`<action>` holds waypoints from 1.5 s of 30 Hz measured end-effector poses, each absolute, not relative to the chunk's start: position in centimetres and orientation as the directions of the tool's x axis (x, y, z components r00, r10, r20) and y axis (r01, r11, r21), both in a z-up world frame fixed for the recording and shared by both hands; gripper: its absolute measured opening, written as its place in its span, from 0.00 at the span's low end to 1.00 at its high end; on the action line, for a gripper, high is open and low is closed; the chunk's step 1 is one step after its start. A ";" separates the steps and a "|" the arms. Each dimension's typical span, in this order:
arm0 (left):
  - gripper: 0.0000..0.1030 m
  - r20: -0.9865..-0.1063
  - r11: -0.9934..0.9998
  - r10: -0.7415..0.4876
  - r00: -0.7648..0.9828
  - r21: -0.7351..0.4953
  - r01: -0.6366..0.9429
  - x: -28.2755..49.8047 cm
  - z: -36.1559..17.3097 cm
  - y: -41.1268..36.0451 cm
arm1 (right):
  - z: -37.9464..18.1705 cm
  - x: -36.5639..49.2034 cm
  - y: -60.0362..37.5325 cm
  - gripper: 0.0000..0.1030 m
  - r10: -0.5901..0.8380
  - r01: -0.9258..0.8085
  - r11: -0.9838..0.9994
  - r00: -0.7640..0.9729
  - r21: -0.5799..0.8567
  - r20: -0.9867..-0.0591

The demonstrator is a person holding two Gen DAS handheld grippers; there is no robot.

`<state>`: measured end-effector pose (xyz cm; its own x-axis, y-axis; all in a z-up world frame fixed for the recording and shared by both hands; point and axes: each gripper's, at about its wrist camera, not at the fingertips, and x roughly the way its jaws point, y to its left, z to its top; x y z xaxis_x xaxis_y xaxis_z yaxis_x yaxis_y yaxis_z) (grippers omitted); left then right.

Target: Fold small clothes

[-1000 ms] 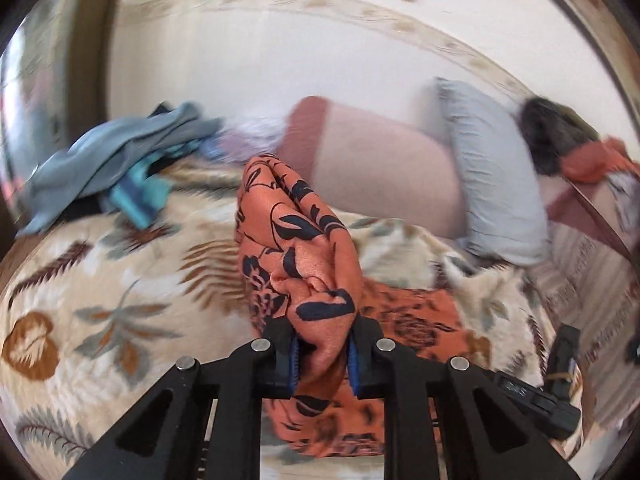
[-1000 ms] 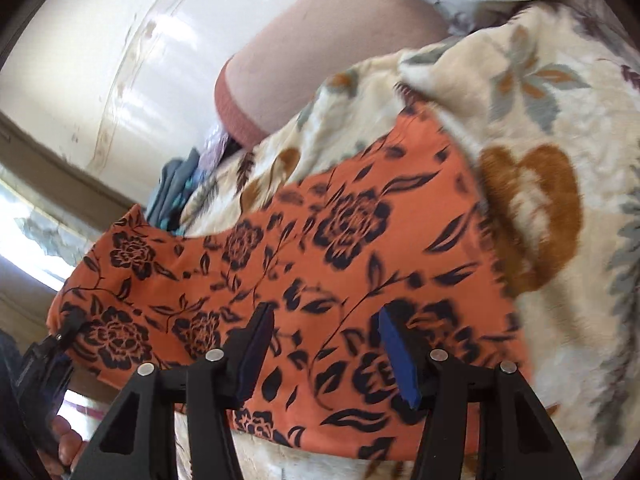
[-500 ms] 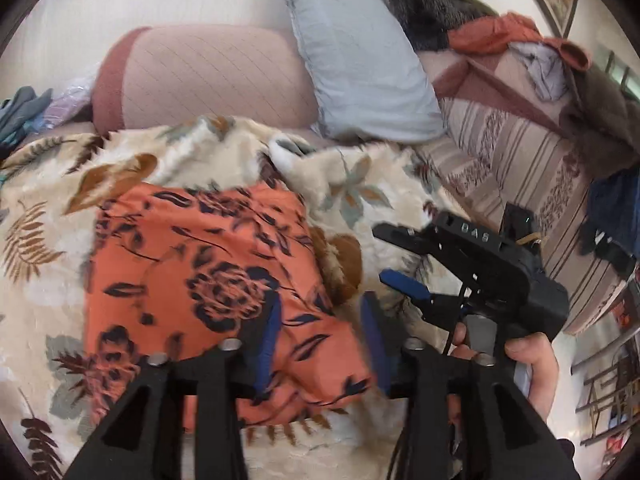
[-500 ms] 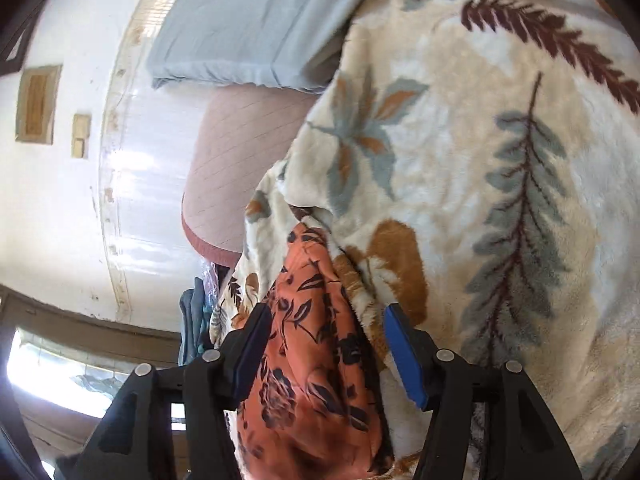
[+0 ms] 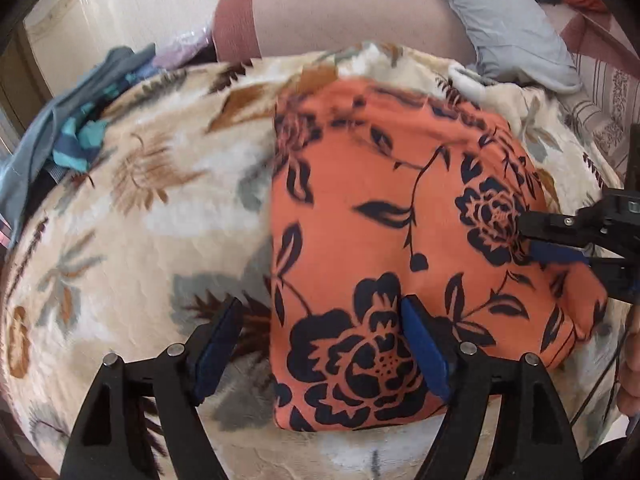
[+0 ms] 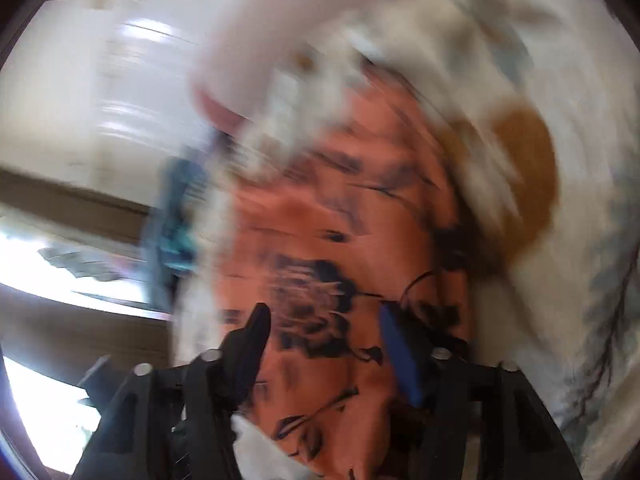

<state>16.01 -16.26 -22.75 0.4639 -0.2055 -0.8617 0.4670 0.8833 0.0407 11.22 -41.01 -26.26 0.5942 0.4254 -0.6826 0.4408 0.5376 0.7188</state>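
Observation:
An orange cloth with black flowers [image 5: 380,240] lies folded and flat on the leaf-patterned blanket [image 5: 140,200]. My left gripper [image 5: 320,340] is open, its jaws straddling the cloth's near left edge. My right gripper [image 5: 536,240] comes in from the right edge of the left wrist view, over the cloth's right side. In the blurred right wrist view the right gripper [image 6: 324,344] is open just above the orange cloth [image 6: 320,248], holding nothing.
A pink bolster [image 5: 340,12] and a grey-blue pillow [image 5: 508,20] lie at the back. A heap of blue and teal clothes [image 5: 68,132] sits at the blanket's left edge. A striped bedcover [image 5: 600,92] is at the right.
The left gripper let go of the cloth, which now lies folded flat. The left view swung back left over it. The right gripper moved fast onto the cloth's right side.

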 end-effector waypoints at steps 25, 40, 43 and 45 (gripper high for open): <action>0.79 -0.845 0.840 -0.224 0.485 0.085 0.536 13.7 -20.9 -16.5 | -20.2 16.6 -42.7 0.55 0.299 0.338 0.625 0.729 0.704 -0.616; 0.80 -0.837 0.860 -0.140 0.530 0.162 0.484 12.8 -21.1 -16.5 | -24.6 5.4 -37.5 0.48 0.211 0.477 0.762 0.457 0.438 -0.864; 0.80 -0.793 0.858 -0.137 0.594 0.204 0.471 11.8 -19.1 -16.0 | -24.8 5.4 -38.9 0.49 0.266 0.487 0.698 0.505 0.525 -0.821; 0.80 -0.762 0.857 -0.140 0.632 0.227 0.463 11.2 -17.7 -15.7 | -23.3 5.2 -38.8 0.49 0.199 0.478 0.728 0.539 0.492 -0.818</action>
